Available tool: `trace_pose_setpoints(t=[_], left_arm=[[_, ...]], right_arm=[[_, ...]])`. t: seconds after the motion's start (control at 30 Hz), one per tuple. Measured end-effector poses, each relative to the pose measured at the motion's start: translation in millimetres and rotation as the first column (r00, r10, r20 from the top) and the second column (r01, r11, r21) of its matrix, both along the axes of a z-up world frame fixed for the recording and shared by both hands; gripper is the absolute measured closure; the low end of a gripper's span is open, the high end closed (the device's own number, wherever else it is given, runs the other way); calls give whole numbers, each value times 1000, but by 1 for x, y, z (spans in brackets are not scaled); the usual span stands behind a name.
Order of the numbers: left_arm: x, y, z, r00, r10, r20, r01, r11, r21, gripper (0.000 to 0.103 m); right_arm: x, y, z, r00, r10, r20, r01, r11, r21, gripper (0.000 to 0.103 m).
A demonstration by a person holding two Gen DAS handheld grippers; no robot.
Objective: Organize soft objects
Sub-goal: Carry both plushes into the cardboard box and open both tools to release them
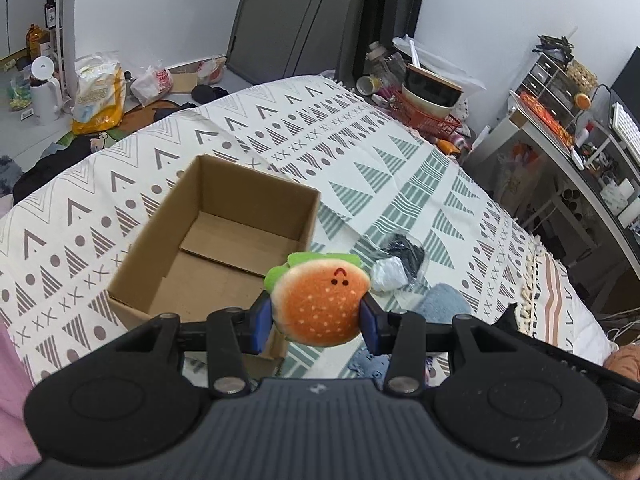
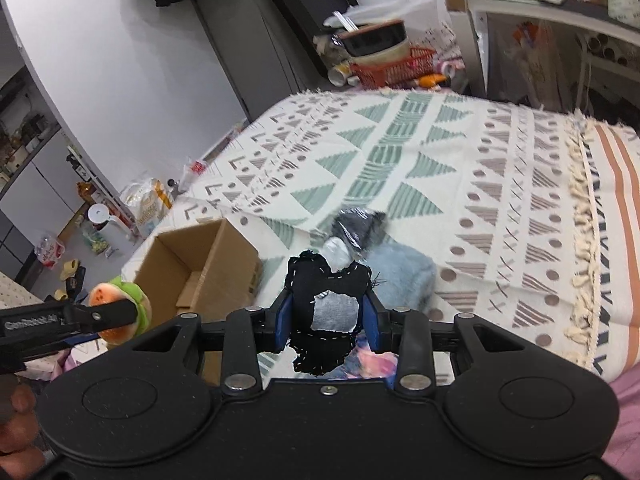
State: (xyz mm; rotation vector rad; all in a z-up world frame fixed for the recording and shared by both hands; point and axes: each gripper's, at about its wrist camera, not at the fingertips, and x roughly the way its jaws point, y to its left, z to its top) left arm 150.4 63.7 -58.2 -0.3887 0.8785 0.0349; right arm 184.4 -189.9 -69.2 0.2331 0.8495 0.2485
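My left gripper [image 1: 318, 312] is shut on a plush hamburger [image 1: 320, 304] with an orange bun and green lettuce, held just above the near right corner of an open cardboard box [image 1: 160, 264]. The box looks empty inside. In the right wrist view, my right gripper [image 2: 328, 312] is shut on a black fabric patch toy [image 2: 324, 312] with white stitching and a grey panel. The left gripper [image 2: 116, 312] with the hamburger [image 2: 106, 298] shows at the left, near the box [image 2: 236, 256].
On the patterned bedspread [image 1: 360, 140] lie a plastic-wrapped black and silver bundle [image 1: 396, 264] and a pale blue fluffy item [image 1: 444, 300], right of the box. A red basket with bowls [image 1: 428, 116] stands at the bed's far end. A cluttered desk [image 1: 580, 148] stands on the right.
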Motion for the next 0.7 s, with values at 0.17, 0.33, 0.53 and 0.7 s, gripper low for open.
trace_pose_setpoints(t=[0.17, 0.33, 0.53, 0.7], left_arm=[[4, 20, -3, 999, 31, -11, -31, 999, -9, 59], [8, 39, -10, 998, 63, -27, -64, 998, -17, 59], [17, 60, -25, 993, 103, -60, -105, 994, -22, 59], [24, 74, -41, 986, 141, -86, -144, 989, -23, 59]], right_arm=[[4, 21, 9, 999, 42, 16, -42, 999, 8, 68], [12, 45, 10, 997, 74, 11, -74, 997, 11, 68], [21, 68, 4, 995, 99, -9, -99, 995, 14, 67], [27, 86, 1, 992, 121, -21, -121, 992, 27, 67]])
